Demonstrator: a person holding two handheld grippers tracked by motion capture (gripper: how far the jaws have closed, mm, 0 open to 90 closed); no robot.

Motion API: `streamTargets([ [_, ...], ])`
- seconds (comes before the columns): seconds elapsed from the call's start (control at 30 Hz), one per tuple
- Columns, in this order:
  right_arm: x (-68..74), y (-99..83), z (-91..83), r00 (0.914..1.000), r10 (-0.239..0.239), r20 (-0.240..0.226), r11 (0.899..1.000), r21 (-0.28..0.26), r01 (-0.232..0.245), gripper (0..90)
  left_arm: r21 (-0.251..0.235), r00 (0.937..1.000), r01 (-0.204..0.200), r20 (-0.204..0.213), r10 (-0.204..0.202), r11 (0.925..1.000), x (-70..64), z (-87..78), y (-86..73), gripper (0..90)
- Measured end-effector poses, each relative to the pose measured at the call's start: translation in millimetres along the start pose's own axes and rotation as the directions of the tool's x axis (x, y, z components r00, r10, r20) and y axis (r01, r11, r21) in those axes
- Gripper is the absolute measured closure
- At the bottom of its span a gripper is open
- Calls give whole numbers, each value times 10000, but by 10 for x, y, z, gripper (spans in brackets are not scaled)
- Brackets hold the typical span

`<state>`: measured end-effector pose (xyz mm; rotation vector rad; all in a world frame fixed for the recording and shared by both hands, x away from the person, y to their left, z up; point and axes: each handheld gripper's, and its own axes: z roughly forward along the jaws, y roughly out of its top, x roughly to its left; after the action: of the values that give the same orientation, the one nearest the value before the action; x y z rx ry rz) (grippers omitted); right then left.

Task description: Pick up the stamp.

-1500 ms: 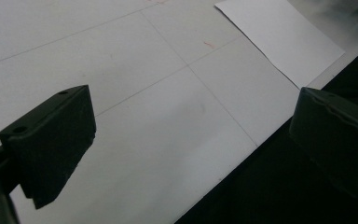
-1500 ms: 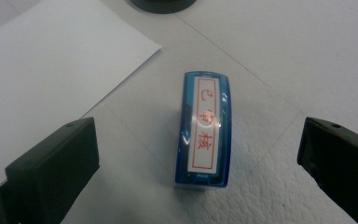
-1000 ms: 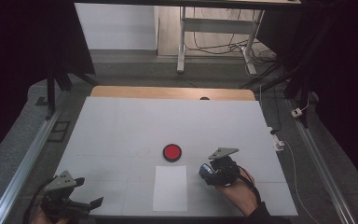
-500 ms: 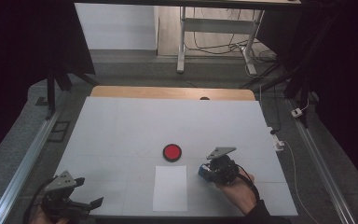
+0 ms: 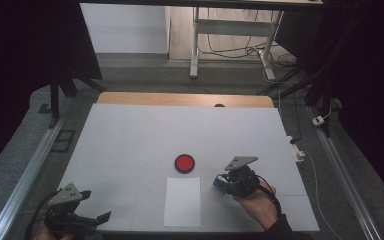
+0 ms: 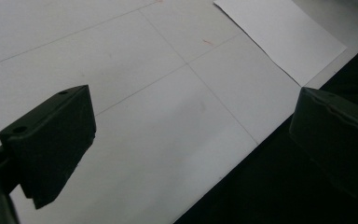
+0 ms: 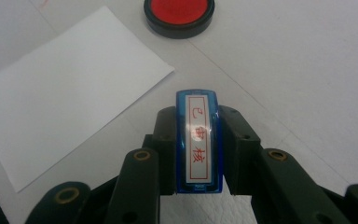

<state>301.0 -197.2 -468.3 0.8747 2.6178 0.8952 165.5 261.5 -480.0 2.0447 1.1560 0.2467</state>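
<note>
1. The right gripper (image 7: pixel 198 140) is sitting low in the middle of the right gripper view, its two black jaws pressing in on both sides of a narrow blue plastic stamp with a white label bearing red characters (image 7: pixel 198 140); the stamp is standing between the jaws with its label face showing to the camera.
2. In the high view the right gripper (image 5: pixel 228 183) is showing in the lower right of the frame, held by a hand (image 5: pixel 256 204) coming in from the bottom edge, with the blue stamp (image 5: pixel 219 183) poking out at its left end.
3. Just left of it, a white rectangular paper sheet (image 5: pixel 182 200) is lying flat on the white desk (image 5: pixel 145 135), in the lower middle of the frame.
4. A round red ink pad in a black rim (image 5: pixel 184 163) is resting above the sheet, near its upper edge but apart from it.
5. The left gripper (image 5: pixel 92 218) is resting in the lower left corner of the high view, its jaws spreading wide apart and gripping nothing; in the left gripper view the desk's front edge is running between them.
</note>
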Motion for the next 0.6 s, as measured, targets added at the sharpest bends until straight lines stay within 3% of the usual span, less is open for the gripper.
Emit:
streamTargets([
  [0.13,-16,0,-18,9999,117,-91,9999,-84,-118,702,-2,10000,13,30,-13,10000,3,-2,0,6],
  [0.43,40,34,-160,9991,45,-420,9960,-887,-82,701,8,10000,7,31,-7,10000,1,-1,1,6],
  [0.6,76,63,-204,9984,-168,-540,9934,-1142,106,701,24,10000,4,27,-4,10000,2,1,2,6],
])
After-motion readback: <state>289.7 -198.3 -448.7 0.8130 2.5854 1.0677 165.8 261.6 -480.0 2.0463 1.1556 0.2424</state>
